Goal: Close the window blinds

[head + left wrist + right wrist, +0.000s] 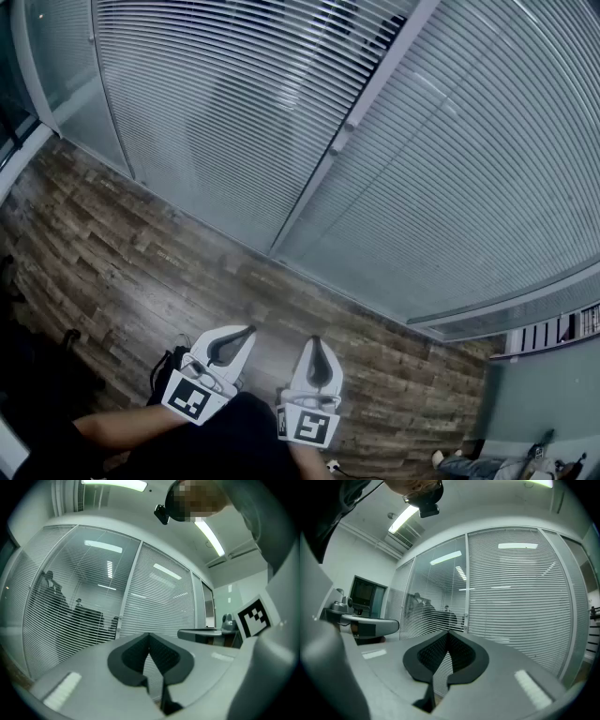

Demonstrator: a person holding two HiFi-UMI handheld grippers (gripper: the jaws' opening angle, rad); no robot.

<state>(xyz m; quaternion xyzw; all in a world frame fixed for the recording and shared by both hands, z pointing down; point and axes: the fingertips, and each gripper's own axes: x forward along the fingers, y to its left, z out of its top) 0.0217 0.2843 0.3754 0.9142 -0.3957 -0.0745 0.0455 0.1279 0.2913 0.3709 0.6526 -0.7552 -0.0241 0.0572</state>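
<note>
**Both grippers empty and low, blinds not yet reached**

The left gripper [246,331] and right gripper [315,341] are held low, side by side over the wood floor [141,272]. Each has its fingers pressed together at the tips with nothing between them, as both gripper views confirm.

The blinds [206,112] hang behind glass straight ahead, well apart from both grippers and not touched. The left panel's slats are tilted open enough that people [423,606] show through. The right panel [469,187] looks mostly closed.

Handling, as a judgement:
- The slats are thin and light, bend easily, and sit behind glass, so they aren't the place to grab.
- The likely hold point is the small knob [339,142] on the post [375,89] between the panels. It is probably the tilt control, but I can't confirm that.
- The knob looks small, hard and smooth, so it may slip. It calls for a firm pinch across it, then a twist.

The knob is up and ahead of the right gripper's fingertips.
</note>
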